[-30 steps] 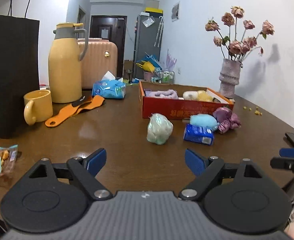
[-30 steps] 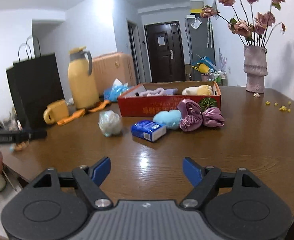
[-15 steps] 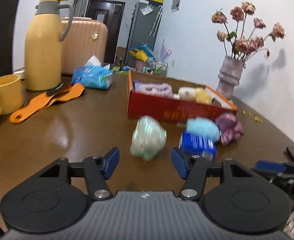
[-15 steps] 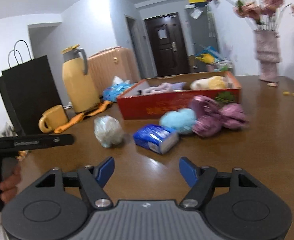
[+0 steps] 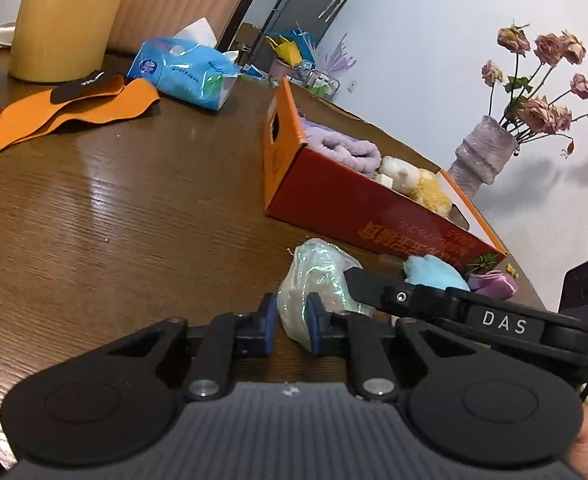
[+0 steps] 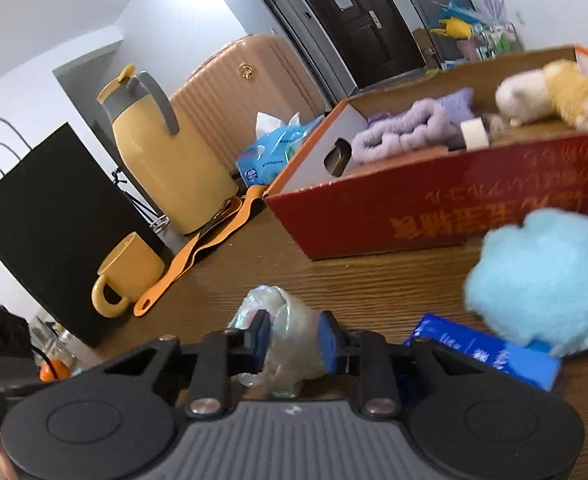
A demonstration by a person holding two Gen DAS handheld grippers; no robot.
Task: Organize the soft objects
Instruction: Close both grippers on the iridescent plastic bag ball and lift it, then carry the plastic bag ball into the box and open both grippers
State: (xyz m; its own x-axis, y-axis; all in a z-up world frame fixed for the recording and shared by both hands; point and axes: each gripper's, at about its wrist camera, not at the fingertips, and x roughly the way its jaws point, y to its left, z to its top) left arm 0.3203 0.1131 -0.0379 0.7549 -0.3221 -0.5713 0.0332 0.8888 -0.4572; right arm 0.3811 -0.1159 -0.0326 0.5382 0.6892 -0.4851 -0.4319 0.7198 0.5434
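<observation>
A pale green iridescent soft bundle (image 5: 318, 280) lies on the brown table, in front of the red cardboard box (image 5: 354, 208). My left gripper (image 5: 289, 326) is shut on its near end. My right gripper (image 6: 291, 340) is also shut on the same bundle (image 6: 289, 336), from the other side; its finger crosses the left wrist view (image 5: 378, 288). The box (image 6: 454, 208) holds a purple fluffy piece (image 6: 406, 132) and a cream and yellow plush (image 6: 554, 92). A light blue fluffy ball (image 6: 542, 276) and a blue tissue pack (image 6: 490, 356) lie beside the bundle.
A yellow jug (image 6: 161, 160), yellow mug (image 6: 125, 272), orange strap (image 6: 201, 252) and black paper bag (image 6: 49, 232) stand at the left. A blue wipes pack (image 5: 181, 72) lies behind. A vase of dried roses (image 5: 486, 156) stands beyond the box.
Both grippers moved forward and down to the green bundle and closed on it. They were open and apart from it before.
</observation>
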